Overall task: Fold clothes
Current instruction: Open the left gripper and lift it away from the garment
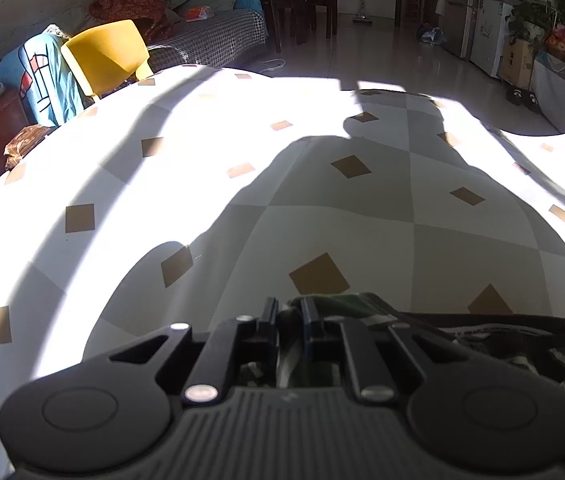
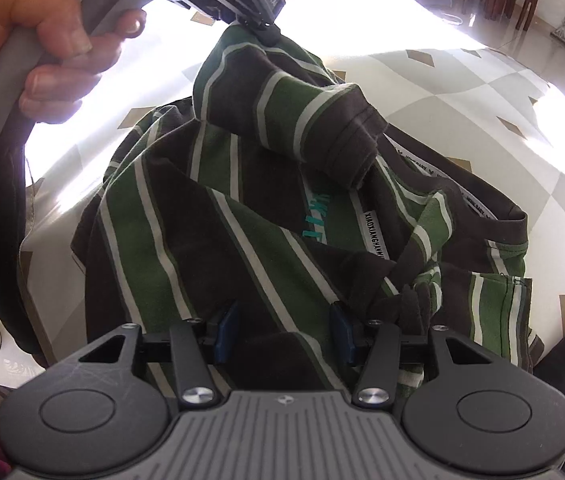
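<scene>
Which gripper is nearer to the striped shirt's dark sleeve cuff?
Left. The left gripper is shut on the sleeve just above the sleeve cuff, lifting it. The right gripper sits at the near edge of the striped shirt, jaws apart around a fold, farther from it.

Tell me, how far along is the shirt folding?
Early. Done: nothing neat; the striped shirt lies bunched on the table. In hand: the left gripper pinches a lifted sleeve, while the right gripper stands open over the body. Left: flattening and every fold.
</scene>
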